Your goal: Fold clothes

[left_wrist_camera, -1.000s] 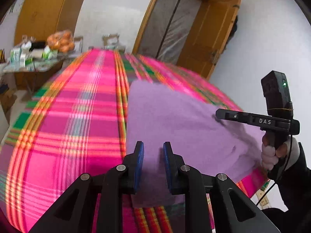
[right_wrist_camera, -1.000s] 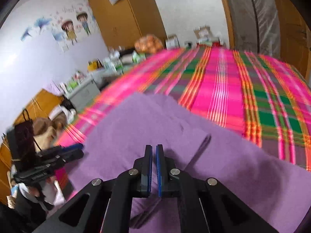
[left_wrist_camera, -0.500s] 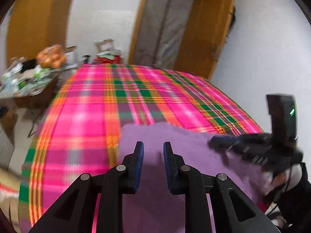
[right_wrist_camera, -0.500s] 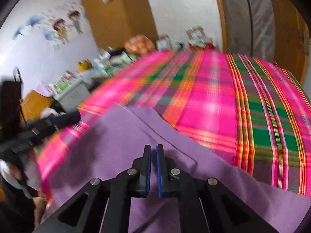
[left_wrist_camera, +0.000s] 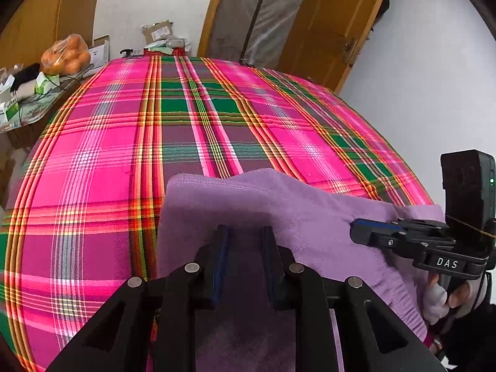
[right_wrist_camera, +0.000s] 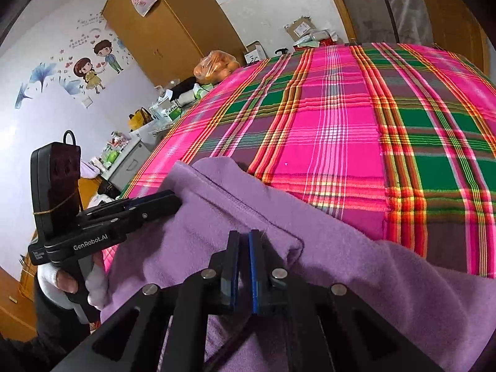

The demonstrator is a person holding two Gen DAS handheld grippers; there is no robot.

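Right now both grippers sit low at the near edge of the plaid bed cover (left_wrist_camera: 117, 161), each buried in the purple fleece garment (left_wrist_camera: 279, 204). My right gripper (right_wrist_camera: 243, 241) has its blue pads pressed together on a raised pleat of fleece, which I judge keeps that edge from sliding. My left gripper (left_wrist_camera: 243, 235) shows a gap between its fingers with cloth bunched up around them; whether it actually pinches, I cannot tell. Garment lies rumpled, near side lifted, far hem resting on the cover. Two holds set well apart suit carrying one edge over as a fold.
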